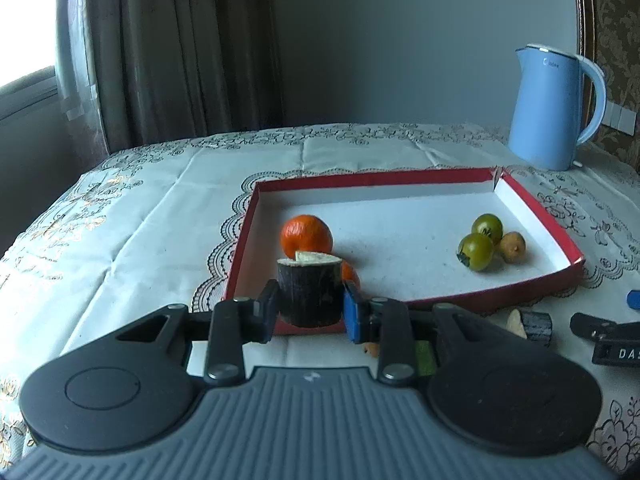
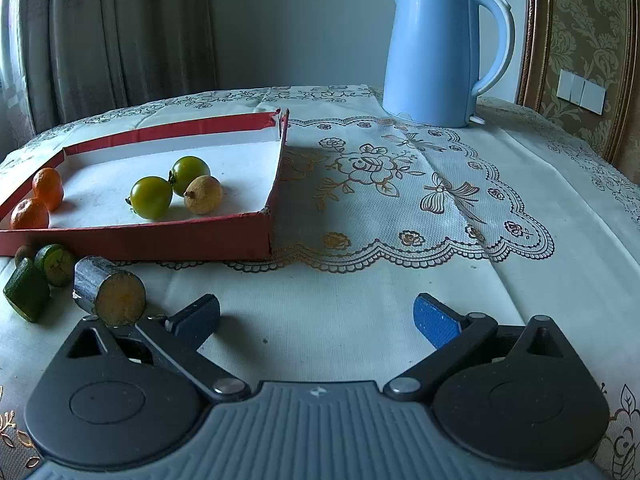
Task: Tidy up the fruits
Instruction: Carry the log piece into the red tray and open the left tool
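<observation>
My left gripper [image 1: 311,302] is shut on a dark, stubby cylinder of fruit [image 1: 310,292] with a pale cut top, held upright over the near rim of the red box [image 1: 440,178]. Inside the box lie an orange [image 1: 306,234], a second orange [image 1: 351,274] half hidden behind the held piece, two green tomatoes [image 1: 476,251] and a tan fruit [image 1: 513,246]. My right gripper [image 2: 316,314] stands wide open over bare cloth with nothing between its fingers. Left of it lies another dark piece [image 2: 110,296], its yellowish cut face towards the camera.
Two green fruit chunks [image 2: 26,290] and a small brown fruit [image 2: 25,254] lie on the cloth before the box's front wall [image 2: 160,236]. A blue kettle [image 2: 436,52] stands at the back right. The lace-patterned tablecloth [image 2: 400,200] stretches right of the box.
</observation>
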{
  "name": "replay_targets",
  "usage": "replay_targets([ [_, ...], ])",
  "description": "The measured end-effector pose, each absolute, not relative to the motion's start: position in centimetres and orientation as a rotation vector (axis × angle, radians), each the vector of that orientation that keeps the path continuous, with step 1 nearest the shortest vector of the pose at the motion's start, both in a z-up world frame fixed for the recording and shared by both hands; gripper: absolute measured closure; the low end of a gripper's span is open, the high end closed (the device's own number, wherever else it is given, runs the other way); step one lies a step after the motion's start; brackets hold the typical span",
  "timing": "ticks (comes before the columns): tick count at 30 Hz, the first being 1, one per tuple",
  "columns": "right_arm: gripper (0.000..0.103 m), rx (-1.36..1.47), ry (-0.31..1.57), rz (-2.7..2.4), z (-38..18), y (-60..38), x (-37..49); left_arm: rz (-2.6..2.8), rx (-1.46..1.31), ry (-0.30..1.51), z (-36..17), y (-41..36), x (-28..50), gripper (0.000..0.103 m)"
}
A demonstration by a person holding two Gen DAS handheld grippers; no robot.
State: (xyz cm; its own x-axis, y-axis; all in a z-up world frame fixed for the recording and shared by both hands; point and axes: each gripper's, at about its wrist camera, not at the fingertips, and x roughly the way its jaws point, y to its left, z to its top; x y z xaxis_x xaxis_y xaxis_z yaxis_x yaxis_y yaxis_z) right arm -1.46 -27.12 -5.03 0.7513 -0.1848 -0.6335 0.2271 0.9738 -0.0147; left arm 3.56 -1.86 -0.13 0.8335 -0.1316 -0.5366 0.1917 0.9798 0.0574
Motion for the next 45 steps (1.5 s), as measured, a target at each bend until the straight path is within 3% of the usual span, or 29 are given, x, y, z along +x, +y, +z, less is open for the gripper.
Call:
replay_targets([
  [12,0.0,0.065,0.685,-0.225,-5.0,-27.1,-1.5,-0.255,0.059,0.533,1.5,-3.9,7.5,0.073],
  [23,0.0,0.065,0.685,-0.225,-5.0,-27.1,-1.5,-0.22,0.102,0.643,-1.6,-7.1,13.7,0.073],
  [33,0.0,0.065,0.685,-0.224,-5.0,-27.1,-1.4,-0.211,0.149,0.636,-2.9,-7.6,13.7,0.07],
  [35,0.0,0.065,0.685,-0.224,-5.0,-27.1,-1.4,-0.216,0.148,0.638,-2.8,-7.5,13.6,0.067],
  [45,0.0,0.065,0.685,-0.224,-5.0,-27.1,-1.5,-0.193,0.13,0.509,-0.3,-4.4,7.8,0.034],
])
